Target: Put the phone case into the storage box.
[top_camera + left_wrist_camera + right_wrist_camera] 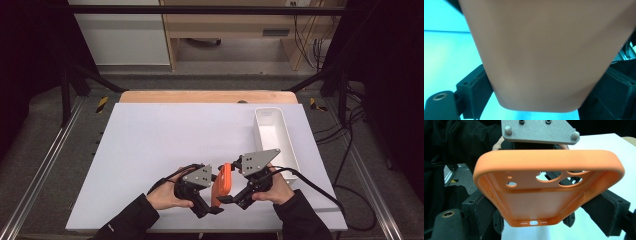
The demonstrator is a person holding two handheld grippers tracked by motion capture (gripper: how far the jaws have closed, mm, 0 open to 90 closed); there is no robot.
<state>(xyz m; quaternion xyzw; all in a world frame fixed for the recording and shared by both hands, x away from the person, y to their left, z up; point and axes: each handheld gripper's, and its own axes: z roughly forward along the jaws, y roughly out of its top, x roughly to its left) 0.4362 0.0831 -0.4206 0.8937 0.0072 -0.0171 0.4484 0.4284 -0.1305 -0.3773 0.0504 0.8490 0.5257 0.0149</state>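
1. High view: both hands work near the front edge of the white counter. An orange phone case stands on edge between the left gripper and the right gripper, held clear of the counter top. Each gripper carries a grey three-cornered plate. A long white tray lies on the counter just beyond the right hand, running away from the person. The left hand sits close beside the case on its other side.

2. Left gripper view: the phone case is pressed up against the camera as a smooth blurred surface. Its lower end sits between the two black jaws, which flank it on both sides. The jaws stand wide, and the blur hides whether their pads truly press on the case, so I cannot tell whether this grip is firm or slack.

3. Right gripper view: the phone case faces the camera with its hollow inside, camera cut-outs toward the top and the port slot at the bottom. The right jaws are clenched on its two long side edges near the bottom end. Behind it sits the left gripper's grey plate and a dark sleeve.
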